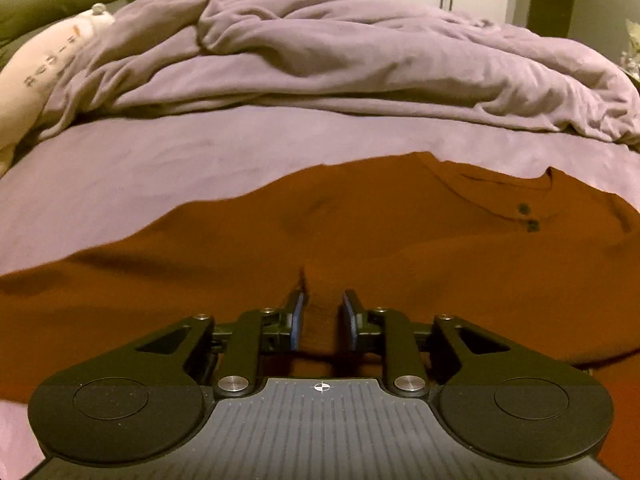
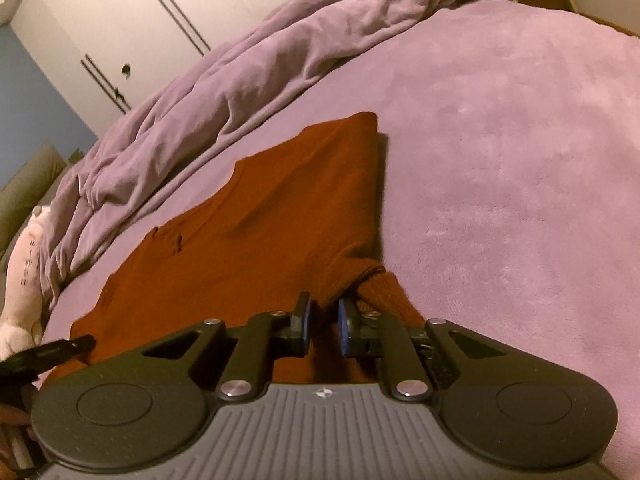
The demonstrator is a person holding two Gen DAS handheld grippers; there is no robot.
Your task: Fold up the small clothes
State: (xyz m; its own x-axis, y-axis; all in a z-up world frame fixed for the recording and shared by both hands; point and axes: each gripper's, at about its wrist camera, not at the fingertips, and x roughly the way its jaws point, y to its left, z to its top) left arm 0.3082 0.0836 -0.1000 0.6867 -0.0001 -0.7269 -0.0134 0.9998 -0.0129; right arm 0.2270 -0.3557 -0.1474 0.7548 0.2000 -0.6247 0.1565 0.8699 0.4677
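The little brown shirt [image 1: 360, 240] lies spread out on the purple bed [image 1: 160, 152], front side up, so its two dark buttons [image 1: 527, 216] and the neck hole show near the far right in the left view. It looks mostly flat, which is how a shirt should lie before folding, so I think the folding is only just starting. The left gripper [image 1: 322, 316] is low over the near edge of the shirt, and a small ridge of brown cloth stands up between its jaws; the jaws have a narrow gap and seem to be pinching that ridge, most likely to lift the edge. The right gripper [image 2: 322, 320] is at the other side of the shirt, by the sleeve with the ribbed cuff [image 2: 384, 288]. Its jaws are also close together with brown cloth bunched between them, so it seems to hold the shirt there too. Holding both sides at once would let the person lift the shirt evenly and fold it over without it going crooked. Farther back on the bed lies a rumpled purple blanket [image 1: 340, 52], pushed away to leave room. A white soft toy [image 1: 36, 76] rests by the green pillow [image 1: 52, 0], and white cupboard doors [image 2: 120, 20] stand behind
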